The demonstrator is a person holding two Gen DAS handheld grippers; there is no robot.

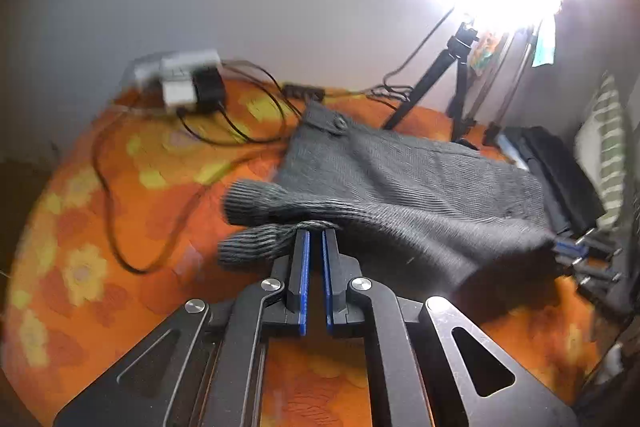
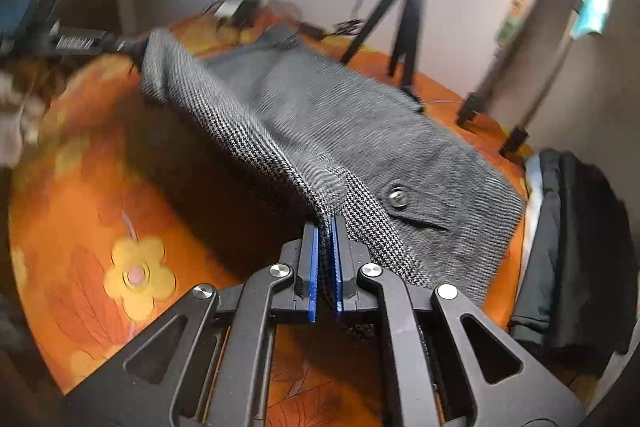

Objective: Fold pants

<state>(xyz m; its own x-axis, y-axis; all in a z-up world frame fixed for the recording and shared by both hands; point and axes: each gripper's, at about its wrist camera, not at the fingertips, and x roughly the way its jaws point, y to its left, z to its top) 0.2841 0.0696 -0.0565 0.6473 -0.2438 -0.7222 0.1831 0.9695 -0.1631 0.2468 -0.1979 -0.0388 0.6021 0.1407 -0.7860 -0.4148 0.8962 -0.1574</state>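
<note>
Grey knitted pants [image 1: 384, 179] lie across an orange flowered bedspread [image 1: 100, 227], with the near edge lifted off it. My left gripper [image 1: 316, 233] is shut on that edge beside two ribbed cuffs [image 1: 256, 203]. In the right wrist view the same pants [image 2: 320, 115] hang taut from my right gripper [image 2: 326, 223], which is shut on a bunched fold near a dark button [image 2: 398, 197]. The right gripper also shows at the pants' far end in the left wrist view [image 1: 560, 247], and the left gripper at the far left of the right wrist view [image 2: 136, 47].
A black tripod [image 1: 440, 75] stands at the bed's far edge under a glaring lamp. Power adapters [image 1: 188, 83] with looping cables [image 1: 112, 211] lie at the back left. Folded dark clothing [image 2: 568, 247] is stacked at the right, beside a striped cloth [image 1: 608, 147].
</note>
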